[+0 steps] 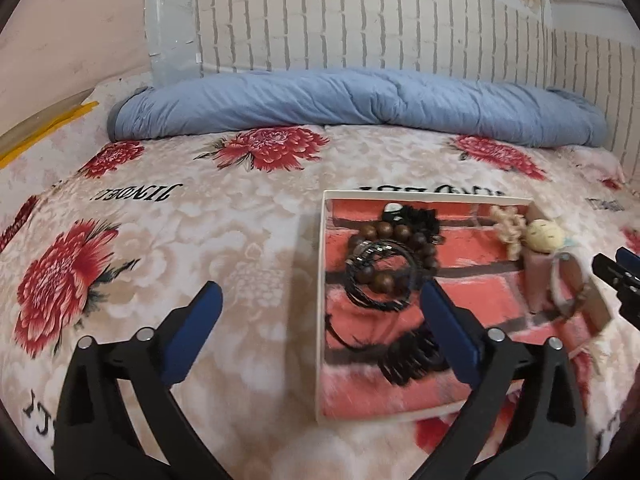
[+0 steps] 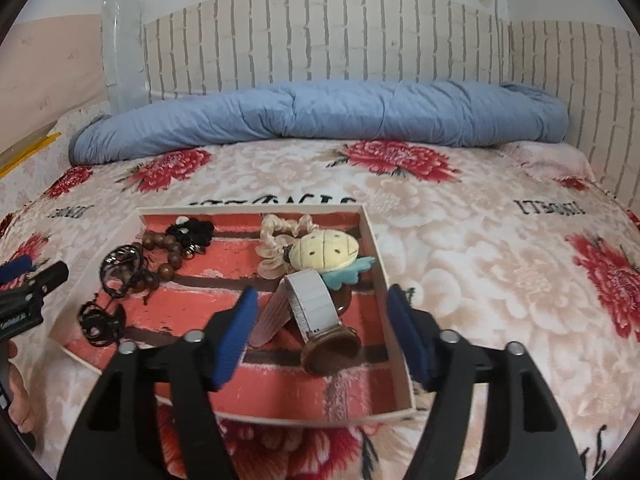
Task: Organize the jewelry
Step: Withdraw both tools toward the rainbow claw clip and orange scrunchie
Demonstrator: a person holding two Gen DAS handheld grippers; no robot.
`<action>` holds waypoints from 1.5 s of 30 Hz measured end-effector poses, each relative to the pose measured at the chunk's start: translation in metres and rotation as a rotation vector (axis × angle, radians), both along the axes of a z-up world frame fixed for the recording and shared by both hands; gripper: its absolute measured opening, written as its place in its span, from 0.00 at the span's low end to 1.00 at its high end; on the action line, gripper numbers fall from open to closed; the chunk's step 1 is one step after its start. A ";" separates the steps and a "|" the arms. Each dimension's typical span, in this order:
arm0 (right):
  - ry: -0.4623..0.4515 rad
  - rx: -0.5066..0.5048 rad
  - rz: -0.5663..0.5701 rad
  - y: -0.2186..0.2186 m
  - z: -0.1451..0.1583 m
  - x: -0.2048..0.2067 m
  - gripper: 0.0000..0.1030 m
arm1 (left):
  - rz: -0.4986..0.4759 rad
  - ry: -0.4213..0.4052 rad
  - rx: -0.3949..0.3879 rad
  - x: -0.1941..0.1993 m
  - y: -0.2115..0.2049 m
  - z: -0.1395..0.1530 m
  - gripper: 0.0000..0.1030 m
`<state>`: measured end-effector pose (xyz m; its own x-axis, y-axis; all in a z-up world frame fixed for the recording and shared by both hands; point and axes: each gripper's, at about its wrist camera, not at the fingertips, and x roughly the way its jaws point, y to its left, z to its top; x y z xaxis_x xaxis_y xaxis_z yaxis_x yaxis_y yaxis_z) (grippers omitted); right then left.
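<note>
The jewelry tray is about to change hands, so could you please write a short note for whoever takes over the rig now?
Left hand-held gripper: open, empty, over the tray's left edge.
Right hand-held gripper: open, empty, above the watch.
In the tray: wooden bead bracelet, black coiled bracelet and dark pieces on the left; watch, plush charm and pale scrunchie on the right.
Done: everything visible is in the tray.
Left: sorting; nothing is held.

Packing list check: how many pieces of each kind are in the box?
Bracelets: 2, beads and black coil
Watch: 1
Hair ties: 3, black, cream, dark one
Plush charm: 1
Total: 7
</note>
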<state>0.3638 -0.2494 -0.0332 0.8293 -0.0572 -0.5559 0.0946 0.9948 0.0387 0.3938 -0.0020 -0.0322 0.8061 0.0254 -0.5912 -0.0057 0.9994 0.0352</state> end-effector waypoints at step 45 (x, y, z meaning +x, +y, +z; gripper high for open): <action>0.237 -0.068 -0.138 -0.095 -0.058 -0.182 0.89 | -0.158 0.272 0.049 -0.146 -0.108 -0.073 0.95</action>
<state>0.1819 -0.3440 -0.0915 0.6587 -0.2043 -0.7241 0.2280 0.9714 -0.0667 0.2477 -0.1104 -0.1054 0.6148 -0.0538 -0.7869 0.1654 0.9843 0.0620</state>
